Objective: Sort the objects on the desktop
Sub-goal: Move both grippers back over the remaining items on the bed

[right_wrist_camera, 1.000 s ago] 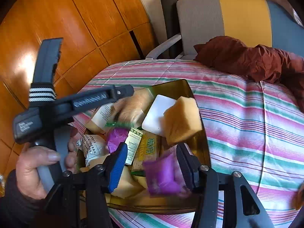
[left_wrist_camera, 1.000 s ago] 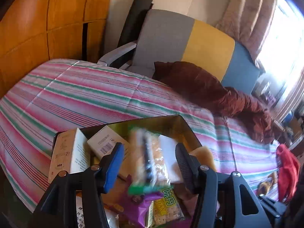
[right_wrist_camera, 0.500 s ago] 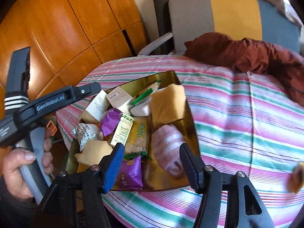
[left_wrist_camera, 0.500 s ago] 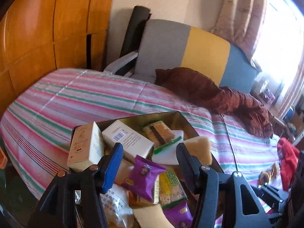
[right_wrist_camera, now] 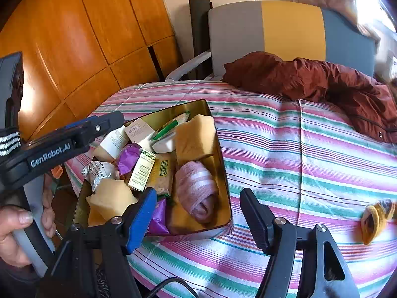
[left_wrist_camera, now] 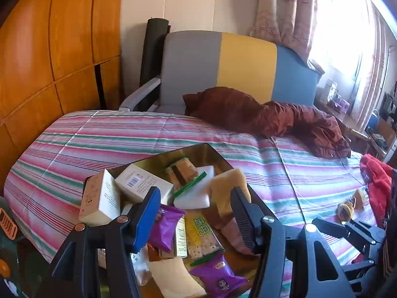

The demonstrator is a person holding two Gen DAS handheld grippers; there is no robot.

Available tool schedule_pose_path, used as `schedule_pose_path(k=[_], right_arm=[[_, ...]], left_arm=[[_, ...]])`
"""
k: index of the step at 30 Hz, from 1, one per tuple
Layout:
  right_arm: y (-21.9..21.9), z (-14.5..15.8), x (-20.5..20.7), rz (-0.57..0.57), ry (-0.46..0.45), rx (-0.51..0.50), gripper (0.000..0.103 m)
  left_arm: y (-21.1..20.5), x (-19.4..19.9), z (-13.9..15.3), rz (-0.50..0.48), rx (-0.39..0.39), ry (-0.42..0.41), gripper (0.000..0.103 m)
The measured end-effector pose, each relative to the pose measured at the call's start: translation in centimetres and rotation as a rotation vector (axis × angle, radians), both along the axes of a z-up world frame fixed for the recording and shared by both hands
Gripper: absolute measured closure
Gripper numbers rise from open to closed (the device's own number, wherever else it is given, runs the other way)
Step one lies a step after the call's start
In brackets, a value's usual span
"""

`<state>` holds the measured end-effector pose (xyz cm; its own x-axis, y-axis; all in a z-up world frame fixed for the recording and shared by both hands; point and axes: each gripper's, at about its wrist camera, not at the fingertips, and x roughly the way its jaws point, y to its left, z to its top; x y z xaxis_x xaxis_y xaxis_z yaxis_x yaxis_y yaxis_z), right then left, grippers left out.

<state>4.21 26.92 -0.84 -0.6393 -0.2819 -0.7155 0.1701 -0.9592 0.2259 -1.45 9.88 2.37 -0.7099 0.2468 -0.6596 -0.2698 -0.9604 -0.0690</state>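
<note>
So there's this gold tin tray sitting on a striped bedspread, crammed with stuff: a rolled pink sock, yellow sponges, a white block, purple snack packets, a cracker pack and two small cartons. The right gripper hangs over the tray's near edge, jaws opening with nothing pinched; the sock lies in the tray just beyond them. The left gripper hovers above the pile, spread partway, gripping nothing. A hand holds its handle. A yellow sock lies apart on the bedspread, off to the right.
</note>
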Motion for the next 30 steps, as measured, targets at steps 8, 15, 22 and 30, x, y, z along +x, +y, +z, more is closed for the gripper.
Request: schedule_pose_path(k=[8,15,22,30], right_arm=[[1.4,-0.1,0.2,-0.026,-0.002,-0.010,0.031],[2.9,-0.2,0.5,-0.057,-0.011,-0.007,0.029],[5.6,0.1,1.1,-0.118,-0.021,-0.003,0.027],[10.0,1.1,1.8,-0.210,-0.013,0.029,0.026]], left_arm=[[1.4,0.7,-0.2,-0.035,-0.031,-0.005,0.044],[2.4,1.0,-0.4,-0.059,-0.047,-0.009,0.044],[3.6,1.4,-0.3,-0.100,-0.059,-0.006,0.044],[5.7,1.3,0.0,-0.158,-0.078,0.001,0.044]])
